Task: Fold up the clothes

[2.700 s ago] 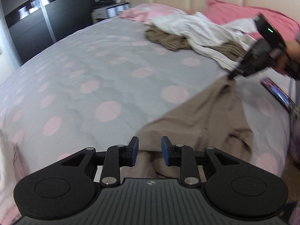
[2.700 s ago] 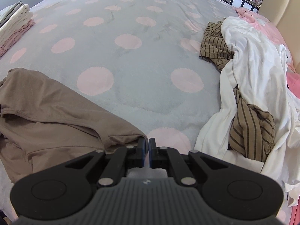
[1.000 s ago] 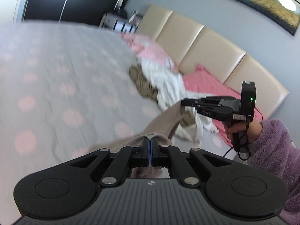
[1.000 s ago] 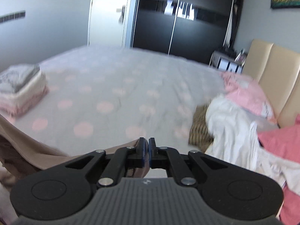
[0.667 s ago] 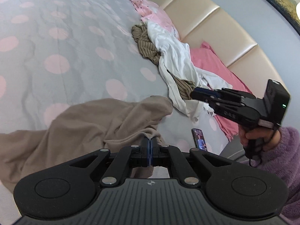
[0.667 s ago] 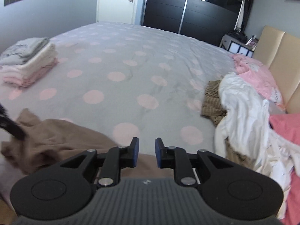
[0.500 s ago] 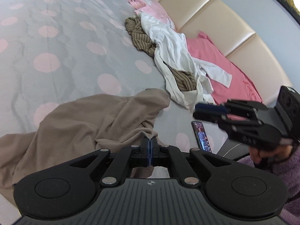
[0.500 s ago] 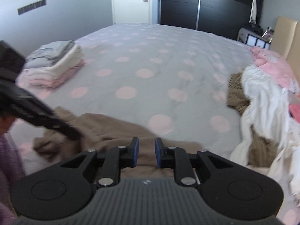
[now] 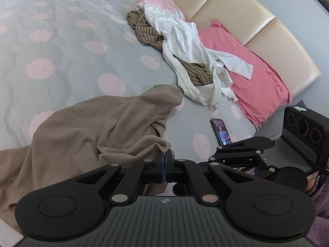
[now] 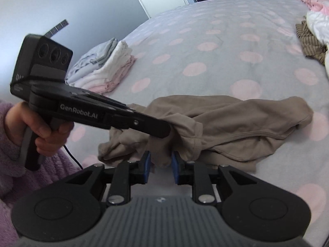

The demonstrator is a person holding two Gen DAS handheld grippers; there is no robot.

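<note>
- The brown garment (image 9: 98, 127) lies crumpled near the edge of the bed (image 9: 61, 47), just in front of both grippers, well apart from the unfolded heap (image 9: 185, 47) by the pink pillow (image 9: 253, 78).
- The left gripper (image 9: 164, 160) is clenched on a bunched edge of the garment; the cloth rises in a small peak at its tips.
- The right gripper (image 10: 160, 164) points down at the near edge of the garment. Its jaws are opening, and a fold of cloth shows in the gap between them, but the blue pads (image 10: 146, 165) do not seem to press on it.
- In the right wrist view the left hand (image 10: 41, 127) holds its gripper level across the cloth, beside a folded stack (image 10: 102, 68) farther up the bed.
- Judged step: early, finding corners and spreading the garment flat; no fold is made yet.
- The next move likely calls for the right jaws to close on a matching edge or corner, then both hands to draw apart and lay the cloth smooth on the bed.
- A phone (image 9: 221, 130) lies near the bed's edge, close to the work area, and may get covered.
</note>
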